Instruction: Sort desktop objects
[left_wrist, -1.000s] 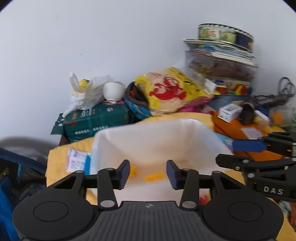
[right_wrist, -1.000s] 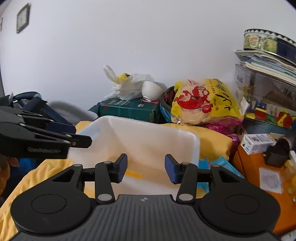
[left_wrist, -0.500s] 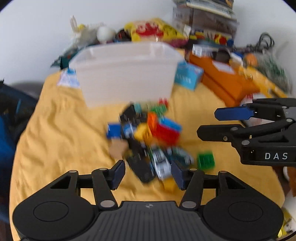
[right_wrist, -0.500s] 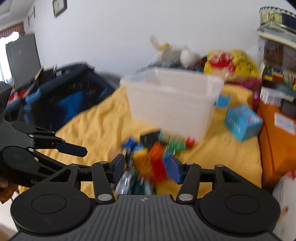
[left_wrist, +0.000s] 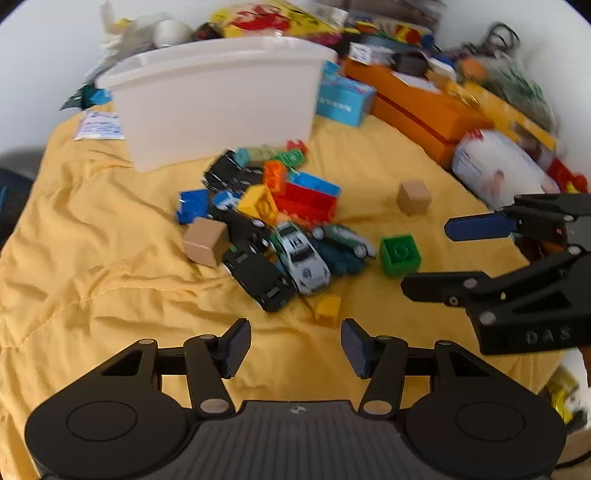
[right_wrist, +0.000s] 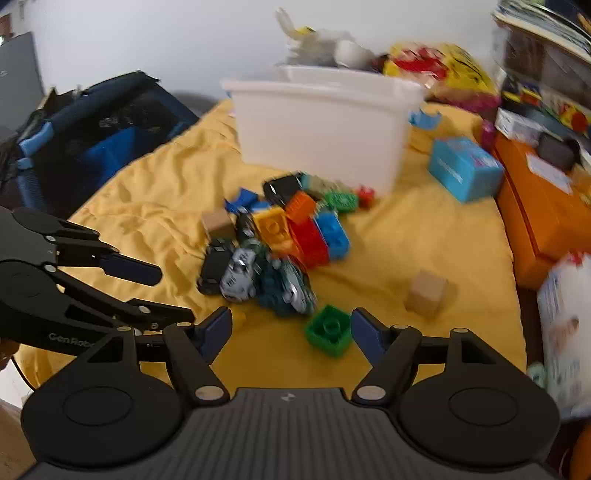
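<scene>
Two hand-held grippers, left (left_wrist: 295, 343) open and empty, right (right_wrist: 291, 332) opening, hover near the toy pile (left_wrist: 273, 229) before the white bin (left_wrist: 221, 96) on the yellow-clothed table (left_wrist: 92, 258); next likely grasping the green block (right_wrist: 328, 330).

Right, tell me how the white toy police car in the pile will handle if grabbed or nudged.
The white toy police car has wheels, so a nudge probably rolls it. It looks rigid and small, likely light. It leans against the black toy car, so lifting it may shift neighbours on the wrinkled yellow cloth.
</scene>
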